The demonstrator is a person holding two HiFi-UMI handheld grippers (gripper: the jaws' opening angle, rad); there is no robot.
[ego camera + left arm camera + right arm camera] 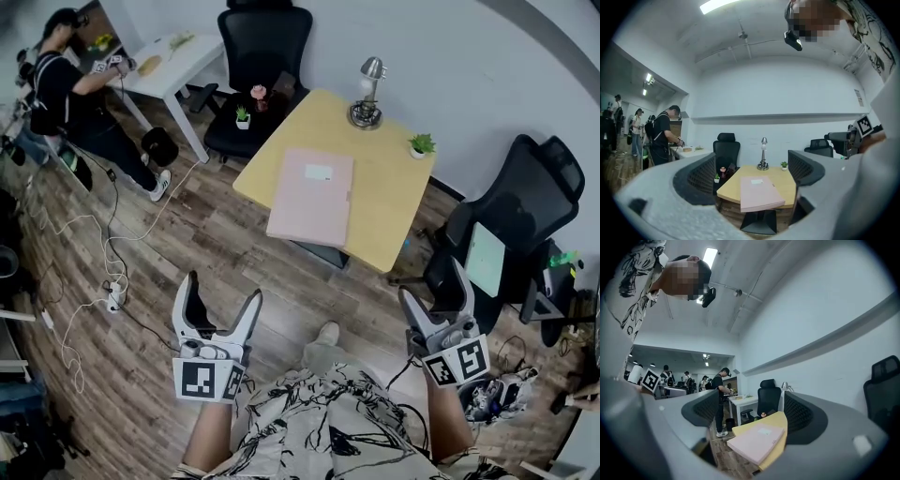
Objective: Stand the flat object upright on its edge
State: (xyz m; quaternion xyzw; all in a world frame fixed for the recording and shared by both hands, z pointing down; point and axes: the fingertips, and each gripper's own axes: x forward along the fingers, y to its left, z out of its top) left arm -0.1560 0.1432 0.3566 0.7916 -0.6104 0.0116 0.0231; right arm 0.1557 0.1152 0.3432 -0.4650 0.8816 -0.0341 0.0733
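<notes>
- Fingers (191, 305) of the left gripper (223, 291) stand wide apart with nothing between them, above the wooden floor (234, 253) and well short of the yellow table (384, 197).
- The right gripper (433, 286) is likewise spread wide and empty, beside the person's patterned shirt (319, 422).
- Beyond both, the pink flat object (312, 195) lies flat on the table, its near edge overhanging the rim.
- At the table's far side stand a silver lamp (367, 94) and a small potted plant (422, 143), apart from the pink object.
- Farther off, a black chair (262, 56) stands behind the table, and another person (75, 94) is at a white table (178, 56).
</notes>
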